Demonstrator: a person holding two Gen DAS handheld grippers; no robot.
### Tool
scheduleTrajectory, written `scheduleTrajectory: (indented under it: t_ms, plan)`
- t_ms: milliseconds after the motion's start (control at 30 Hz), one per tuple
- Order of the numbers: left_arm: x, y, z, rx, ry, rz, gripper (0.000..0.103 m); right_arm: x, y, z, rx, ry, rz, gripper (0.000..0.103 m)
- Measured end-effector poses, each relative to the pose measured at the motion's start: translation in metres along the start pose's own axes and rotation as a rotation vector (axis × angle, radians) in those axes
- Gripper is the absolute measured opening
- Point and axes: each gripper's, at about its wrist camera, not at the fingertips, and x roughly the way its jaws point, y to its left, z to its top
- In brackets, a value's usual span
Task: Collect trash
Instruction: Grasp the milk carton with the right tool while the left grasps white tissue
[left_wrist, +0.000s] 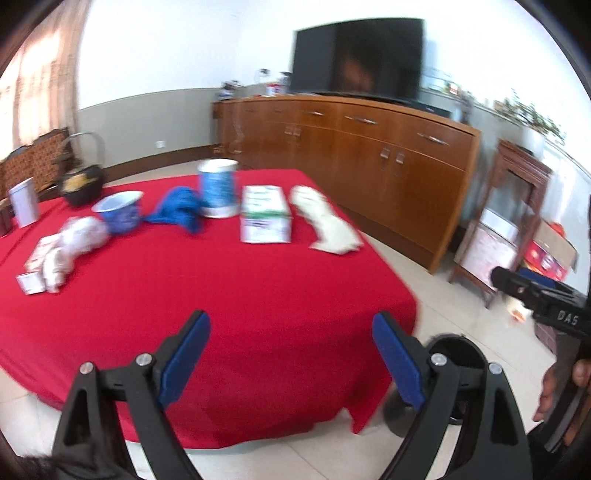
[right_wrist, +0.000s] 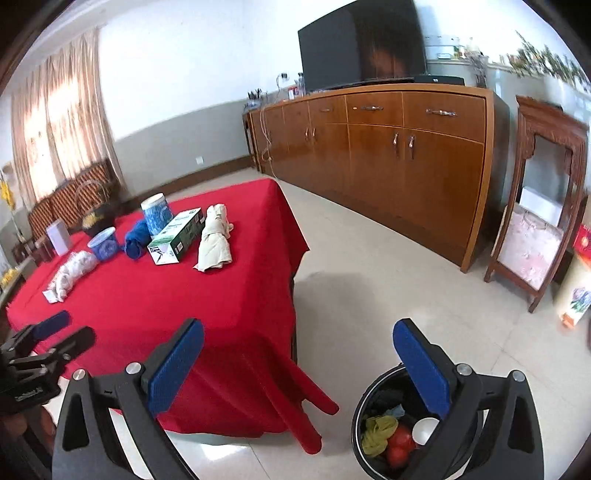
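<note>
My left gripper (left_wrist: 291, 350) hangs open and empty over the near edge of the red-clothed table (left_wrist: 240, 295). On the far side of the table lie a cream crumpled cloth (left_wrist: 325, 221), a green-and-white carton (left_wrist: 264, 214), a blue-and-white can (left_wrist: 218, 188), a blue rag (left_wrist: 177, 208), a blue cup (left_wrist: 120, 212) and a white crumpled bag (left_wrist: 74, 240). My right gripper (right_wrist: 299, 362) is open and empty too, above the floor beside the table corner. Under its right finger stands a black bin (right_wrist: 358, 410) with red, yellow-green and white scraps inside.
A long wooden sideboard (right_wrist: 388, 155) with a dark TV (right_wrist: 362, 44) lines the far wall. A carved wooden stand (right_wrist: 535, 221) is at the right. A black basket (left_wrist: 81, 181) and a grey tin (left_wrist: 24, 201) stand at the table's far left. Tiled floor (right_wrist: 369, 266) lies between table and sideboard.
</note>
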Motion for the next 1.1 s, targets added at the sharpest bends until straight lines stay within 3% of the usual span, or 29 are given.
scheduleTrajectory:
  t_ms: [467, 633, 867, 933, 1100]
  plan:
    - [-0.023, 0.161, -0.01, -0.183, -0.046, 0.304, 0.09, 0.052, 0.131, 0.032, -0.127, -0.02, 0.129, 0.103]
    - [-0.022, 0.202, -0.012, -0.23, -0.034, 0.365, 0.09, 0.073, 0.175, 0.037, -0.181, -0.027, 0.104, 0.103]
    - [0.001, 0.224, 0.003, -0.233, -0.033, 0.33, 0.079, 0.104, 0.186, 0.054, -0.159, -0.006, 0.07, 0.103]
    - [0.011, 0.228, 0.006, -0.234, -0.017, 0.316, 0.069, 0.109, 0.185, 0.056, -0.144, 0.003, 0.082, 0.103]
    - [0.044, 0.238, 0.014, -0.225, 0.046, 0.306, 0.062, 0.133, 0.202, 0.053, -0.177, 0.036, 0.089, 0.097]
